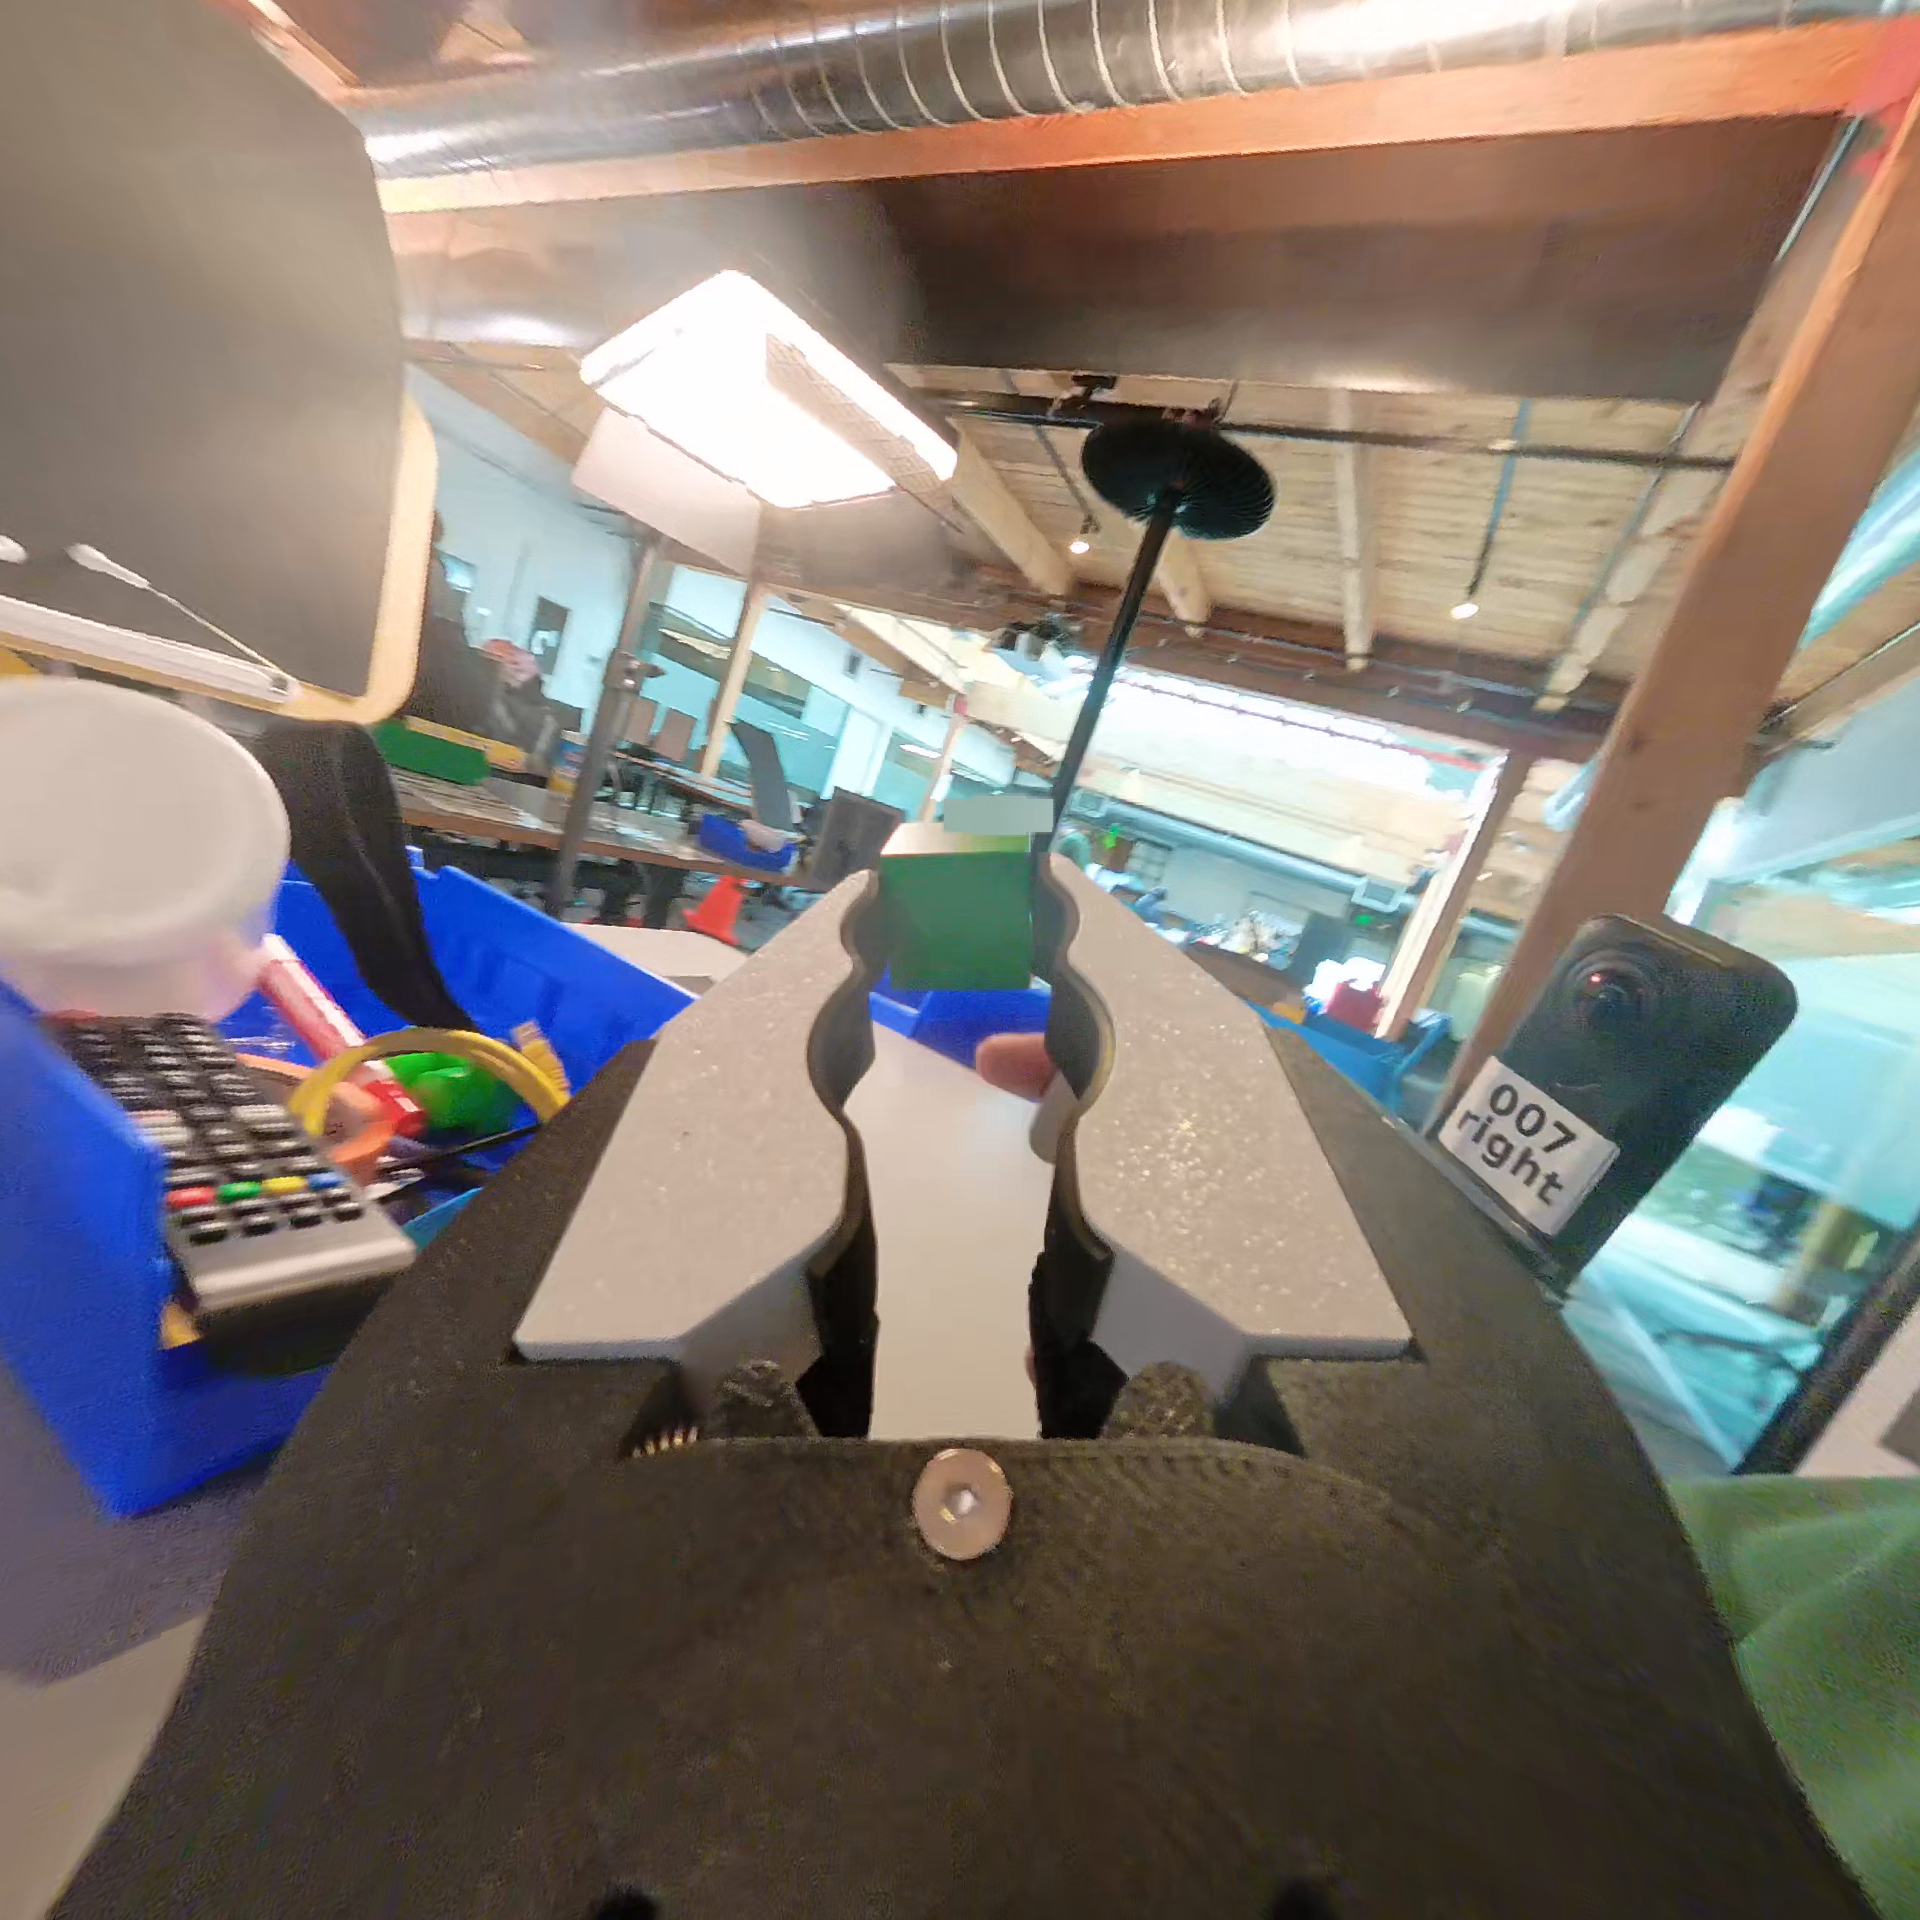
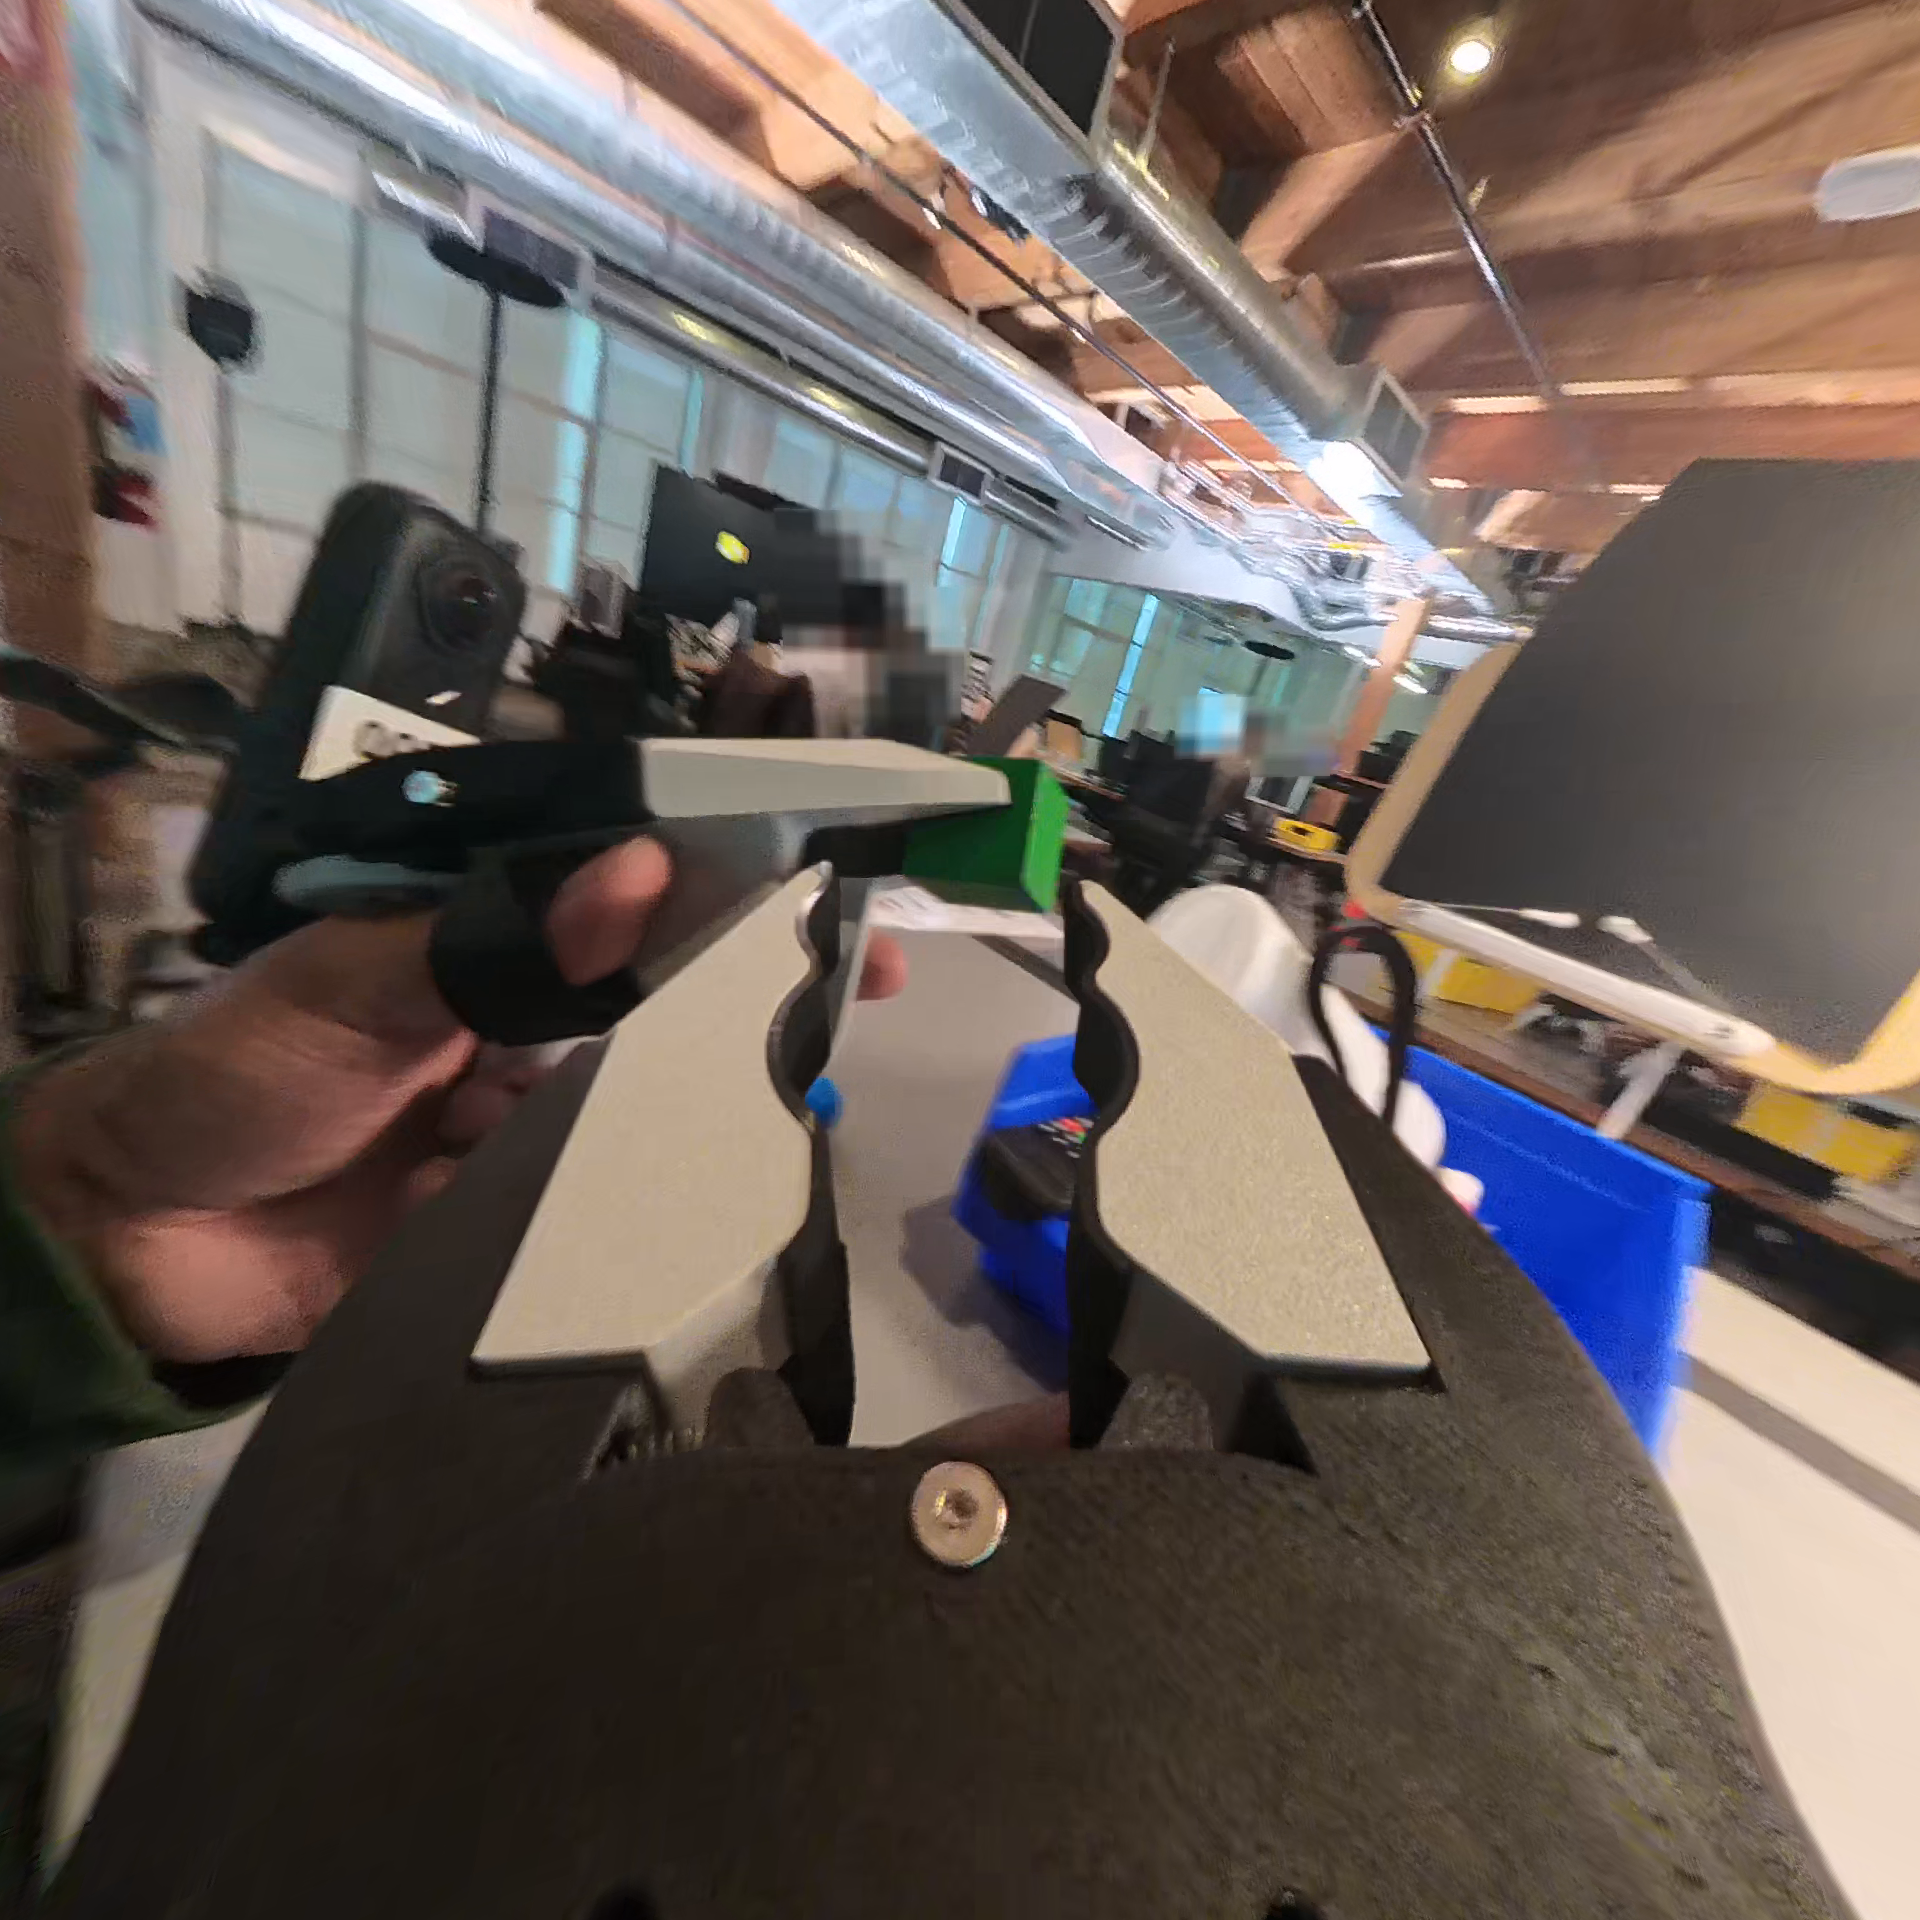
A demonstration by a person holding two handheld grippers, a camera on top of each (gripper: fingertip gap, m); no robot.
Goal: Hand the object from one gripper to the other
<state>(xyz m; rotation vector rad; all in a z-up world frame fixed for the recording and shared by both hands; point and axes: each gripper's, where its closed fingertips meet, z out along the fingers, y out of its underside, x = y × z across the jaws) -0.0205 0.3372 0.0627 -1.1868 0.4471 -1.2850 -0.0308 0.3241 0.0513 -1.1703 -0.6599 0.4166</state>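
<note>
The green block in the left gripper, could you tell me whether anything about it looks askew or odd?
The green block is pinched only at the very tips of the left gripper, so most of it sticks out past them. The right gripper is open just below it. Nothing looks damaged.

Grey table [image 2: 914, 1122], blue bin [image 2: 1558, 1226] on it

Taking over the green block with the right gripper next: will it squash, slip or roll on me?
The green block looks rigid: its edges stay crisp while the left gripper pinches it. Flat faces suggest it won't roll. Its smooth-looking surface might slip, so close the right gripper, whose jaws stand open just below it, squarely on opposite faces.
</note>
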